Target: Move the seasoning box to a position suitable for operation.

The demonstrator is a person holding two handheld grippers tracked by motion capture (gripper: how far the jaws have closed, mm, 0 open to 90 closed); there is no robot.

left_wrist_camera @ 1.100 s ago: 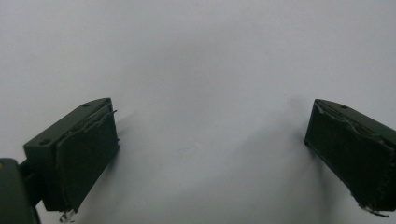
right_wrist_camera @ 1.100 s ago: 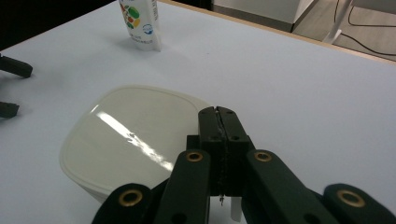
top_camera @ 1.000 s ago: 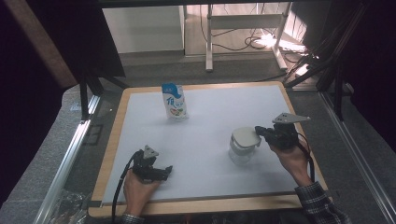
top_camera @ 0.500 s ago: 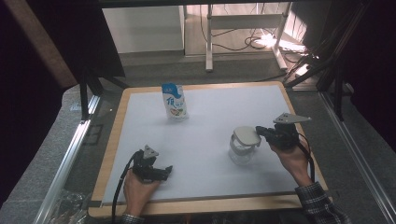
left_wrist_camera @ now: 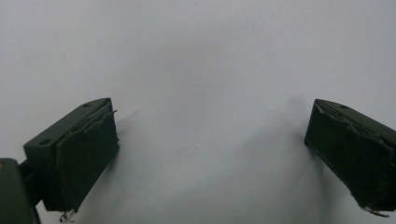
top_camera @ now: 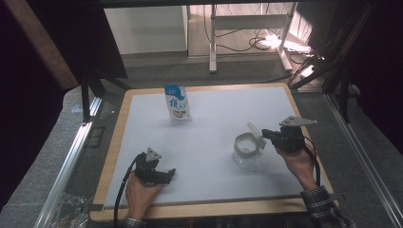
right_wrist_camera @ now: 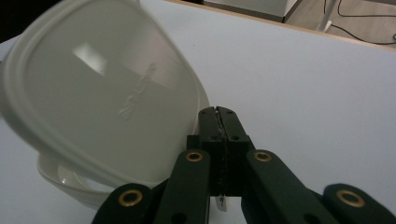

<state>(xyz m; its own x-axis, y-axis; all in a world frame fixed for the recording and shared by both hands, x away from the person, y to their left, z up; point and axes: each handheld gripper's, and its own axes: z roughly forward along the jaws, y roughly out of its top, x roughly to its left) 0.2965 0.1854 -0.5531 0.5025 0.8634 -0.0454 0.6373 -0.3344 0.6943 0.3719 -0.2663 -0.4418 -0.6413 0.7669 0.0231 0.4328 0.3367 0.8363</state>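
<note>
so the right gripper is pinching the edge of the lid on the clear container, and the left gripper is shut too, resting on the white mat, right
Not quite: the left gripper is open. The left gripper view shows its jaws wide apart with bare white mat between them. The rest holds: the right gripper is pinched on the edge of the lid, raised over the clear container.

A white-topped table (top_camera: 214, 156) with a wooden rim stands on grey carpet (top_camera: 52, 180). Beyond it, a white stand's legs (top_camera: 212, 42) and tangled cables (top_camera: 252, 42) catch bright light on the floor. Dark panels flank both sides.
</note>
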